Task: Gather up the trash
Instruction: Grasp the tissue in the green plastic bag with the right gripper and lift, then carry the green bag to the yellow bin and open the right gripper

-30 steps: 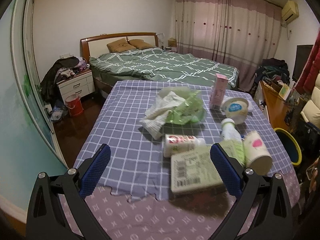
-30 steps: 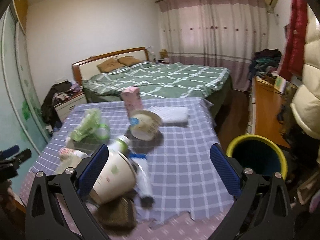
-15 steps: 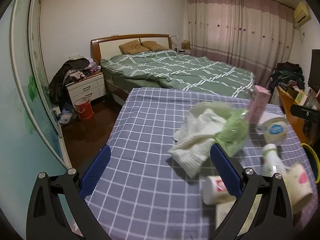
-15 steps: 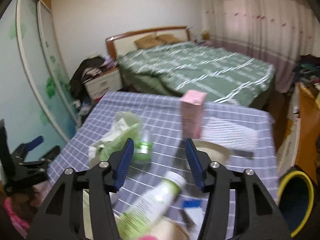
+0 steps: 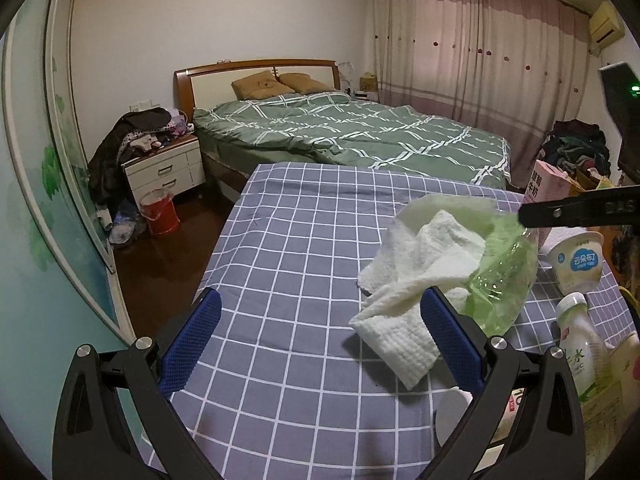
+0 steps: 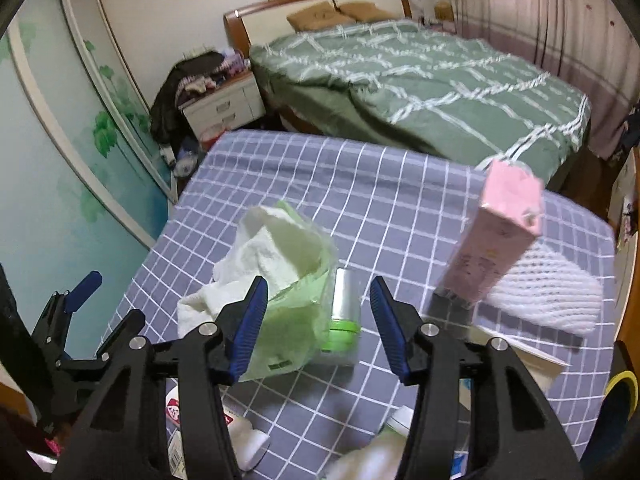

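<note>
Green plastic bag (image 6: 296, 320) lies between the half-open right claw (image 6: 318, 320) tips; left claw (image 5: 320, 344) gapes wide, holding nothing, over the bench (image 5: 304, 248).

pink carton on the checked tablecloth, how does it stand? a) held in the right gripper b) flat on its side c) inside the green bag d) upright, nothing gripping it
d: the tall pink carton stands upright on the blue checked tablecloth, clear of the open right gripper, apart from the translucent green plastic bag.
</note>
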The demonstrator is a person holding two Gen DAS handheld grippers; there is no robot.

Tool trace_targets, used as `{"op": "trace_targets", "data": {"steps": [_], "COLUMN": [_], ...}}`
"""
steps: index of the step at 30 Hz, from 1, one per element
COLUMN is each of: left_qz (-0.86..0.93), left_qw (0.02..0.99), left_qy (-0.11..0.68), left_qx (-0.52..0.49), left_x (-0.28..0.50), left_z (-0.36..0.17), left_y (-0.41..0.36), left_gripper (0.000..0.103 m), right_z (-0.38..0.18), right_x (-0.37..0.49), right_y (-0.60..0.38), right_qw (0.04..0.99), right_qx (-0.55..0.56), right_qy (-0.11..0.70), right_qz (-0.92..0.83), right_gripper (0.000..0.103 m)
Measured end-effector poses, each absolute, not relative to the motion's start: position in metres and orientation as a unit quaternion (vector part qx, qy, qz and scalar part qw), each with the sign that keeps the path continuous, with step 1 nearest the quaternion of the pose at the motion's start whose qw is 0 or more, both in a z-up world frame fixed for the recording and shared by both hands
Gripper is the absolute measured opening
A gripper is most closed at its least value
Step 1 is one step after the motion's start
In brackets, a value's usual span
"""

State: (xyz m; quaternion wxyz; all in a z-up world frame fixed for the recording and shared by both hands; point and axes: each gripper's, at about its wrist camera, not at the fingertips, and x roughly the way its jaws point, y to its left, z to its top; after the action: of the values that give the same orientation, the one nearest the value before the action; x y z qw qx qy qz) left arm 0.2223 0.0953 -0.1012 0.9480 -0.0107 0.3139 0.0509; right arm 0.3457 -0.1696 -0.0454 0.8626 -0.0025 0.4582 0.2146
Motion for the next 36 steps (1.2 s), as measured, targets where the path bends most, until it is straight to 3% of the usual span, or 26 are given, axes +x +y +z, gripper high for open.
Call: {"op": "trace_targets", "data": {"steps": [3,4,5,7,9,23,36], "left_qz": [0.045,0.044,0.043,0.042,0.042,0.032,0.026], "left_qw": [0.948,0.949,0.949,0.95,0.95,0.953,0.954], "left_qy": [0.314,0.313,0.312,0.31,0.308,0.301,0.298], "left_qx": [-0.017,-0.017,-0.017,-0.015,-0.014,-0.015,-0.016], "left_x": [0.223,0.221,0.22,0.22,0.219,0.215,0.213], "left_z": [-0.102,-0.101,-0.1,-0.099,-0.098,-0.097,-0.096], "left_y": [0.097,0.098,0.098,0.097,0.097,0.096,0.095], "left_gripper": [0.098,0.098,0.098,0.098,0.098,0.098,0.098], "right_z": [-0.055,-0.057,-0.057,-0.052,-0.042,0.034,0.052], "right_x": [0.349,0.349,0.348,0.342,0.336,0.284,0.242], "right_y": [-0.163,-0.162,-0.162,-0.164,-0.169,-0.238,-0.337], "right_qw": [0.852,0.849,0.848,0.854,0.865,0.943,0.966], "right_qx": [-0.007,-0.007,-0.007,-0.008,-0.014,0.007,0.055], "right_qy": [0.476,0.478,0.479,0.47,0.452,0.303,0.247], "right_qz": [0.22,0.224,0.227,0.225,0.22,0.136,0.043], "right_gripper": [0.05,0.035,0.027,0.015,0.012,0.009,0.009]}}
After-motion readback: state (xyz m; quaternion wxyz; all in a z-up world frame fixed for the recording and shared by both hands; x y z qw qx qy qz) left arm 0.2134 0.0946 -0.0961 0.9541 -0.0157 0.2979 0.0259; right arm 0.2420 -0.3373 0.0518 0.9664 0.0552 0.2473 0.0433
